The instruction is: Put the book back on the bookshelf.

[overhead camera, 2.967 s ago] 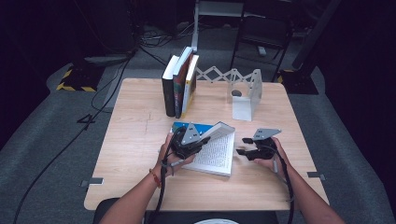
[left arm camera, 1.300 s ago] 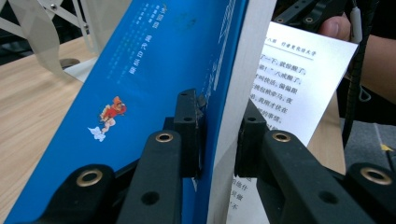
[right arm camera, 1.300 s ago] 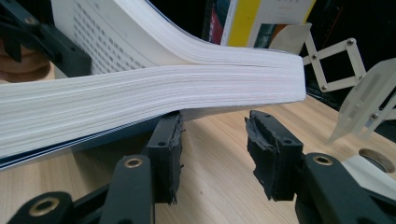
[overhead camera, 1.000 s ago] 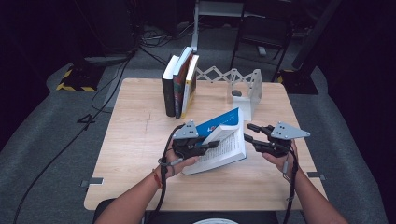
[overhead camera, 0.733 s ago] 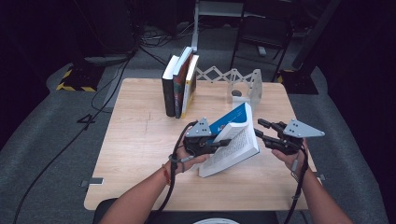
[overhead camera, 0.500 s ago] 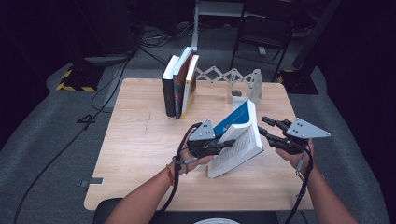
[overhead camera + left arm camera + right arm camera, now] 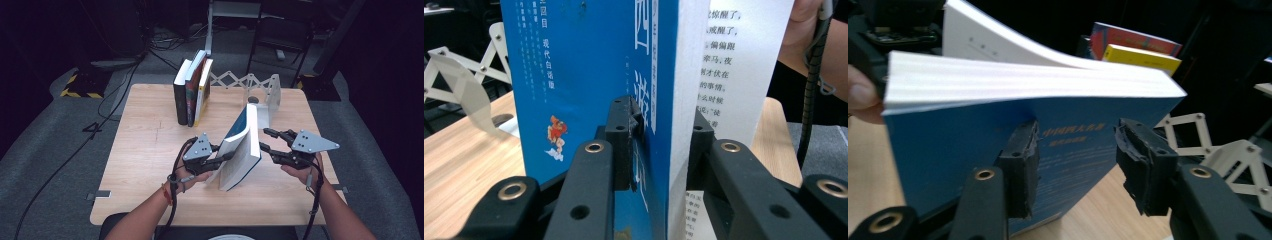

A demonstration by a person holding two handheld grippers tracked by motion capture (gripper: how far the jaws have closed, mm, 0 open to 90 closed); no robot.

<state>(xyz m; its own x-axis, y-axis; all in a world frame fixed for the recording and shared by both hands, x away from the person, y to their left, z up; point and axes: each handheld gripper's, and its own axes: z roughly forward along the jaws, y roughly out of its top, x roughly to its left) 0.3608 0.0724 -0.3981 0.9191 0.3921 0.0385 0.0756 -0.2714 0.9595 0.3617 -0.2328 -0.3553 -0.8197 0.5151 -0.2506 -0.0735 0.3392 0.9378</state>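
here we hold the blue book raised on edge at the centre of the frame, our left gripper pinching its cover and a block of pages. our right gripper, jaws just opening and spread, faces the cover. farther up, three books stand on the table.

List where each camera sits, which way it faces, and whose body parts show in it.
High view: above the person's side, looking forward and down on the table; both forearms, left gripper, right gripper.
Left gripper view: rides that gripper, jaws clamping the blue book; a forearm behind.
Right gripper view: faces the book's cover; a fingertip at left.
All share the book.
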